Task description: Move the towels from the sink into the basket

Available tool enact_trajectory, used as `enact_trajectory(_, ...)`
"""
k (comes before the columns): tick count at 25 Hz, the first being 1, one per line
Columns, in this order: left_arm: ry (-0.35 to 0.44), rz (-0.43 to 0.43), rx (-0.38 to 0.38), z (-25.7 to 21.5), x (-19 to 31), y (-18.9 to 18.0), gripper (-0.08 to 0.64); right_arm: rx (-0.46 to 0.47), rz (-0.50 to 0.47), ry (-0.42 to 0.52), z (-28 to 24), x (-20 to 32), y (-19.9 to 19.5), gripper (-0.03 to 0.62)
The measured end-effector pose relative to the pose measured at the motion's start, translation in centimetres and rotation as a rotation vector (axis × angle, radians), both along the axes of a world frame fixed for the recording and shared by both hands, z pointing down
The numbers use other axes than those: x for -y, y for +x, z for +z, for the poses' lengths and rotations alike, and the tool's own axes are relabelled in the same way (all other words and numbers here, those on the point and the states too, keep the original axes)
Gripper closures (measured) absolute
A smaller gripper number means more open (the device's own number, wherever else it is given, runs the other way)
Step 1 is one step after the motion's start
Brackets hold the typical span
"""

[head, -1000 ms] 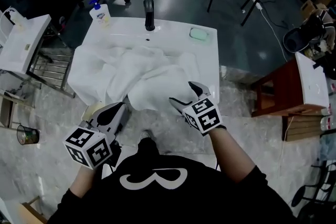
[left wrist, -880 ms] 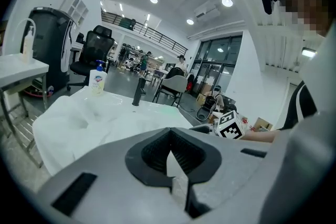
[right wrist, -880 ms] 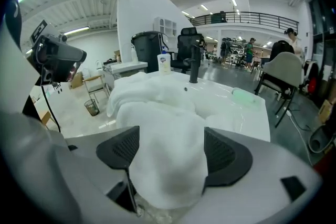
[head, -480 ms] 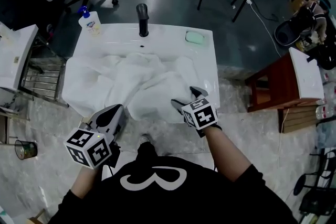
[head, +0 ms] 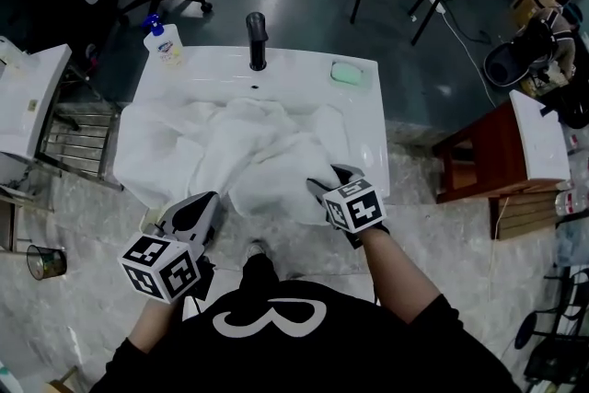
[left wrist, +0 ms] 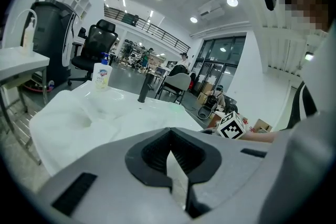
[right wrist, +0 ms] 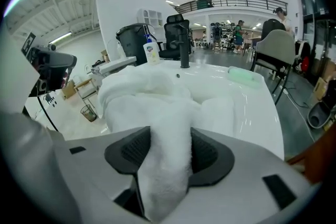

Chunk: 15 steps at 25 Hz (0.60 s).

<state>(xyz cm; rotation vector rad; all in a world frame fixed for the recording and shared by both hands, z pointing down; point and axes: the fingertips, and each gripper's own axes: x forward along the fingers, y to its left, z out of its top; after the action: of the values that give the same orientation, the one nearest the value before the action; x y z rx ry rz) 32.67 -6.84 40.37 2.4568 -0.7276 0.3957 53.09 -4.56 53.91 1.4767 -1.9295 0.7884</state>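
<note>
A towel (right wrist: 167, 160) was clamped by the just-closing right gripper (head: 328, 186) fingers. The left gripper (head: 201, 209) fingers were shut, empty. Tangled towels might be dragged over the sink (head: 366, 133) rim at six o'clock.

The towels (head: 248, 152) are white, and the sink (head: 369, 141) is white too. On its back edge sit a black tap (head: 257, 40), a pale green soap (head: 348, 74) and a white bottle (head: 165, 45) with a blue top.

No wording legible anywhere. Label on soap bottle (head: 164, 41) too small to read. White looped emblem, no clear letters, on black shirt (head: 267, 316). Coded black-and-white squares only on left gripper (head: 210, 201) and right gripper (head: 329, 182).
</note>
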Motion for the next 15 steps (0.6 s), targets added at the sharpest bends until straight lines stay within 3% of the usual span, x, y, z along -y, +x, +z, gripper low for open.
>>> enact_trajectory(7,0.013,-0.012,0.008,-0.6,-1.2,-0.2,0.554,0.023,0.025,0.036,-0.9,-0.2,-0.3,0.494)
enact_trajectory(15,0.033,-0.041,0.000,-2.2,-3.6,-0.2,0.554,0.139,0.024,0.142,-4.4,-1.5,-0.9,0.518)
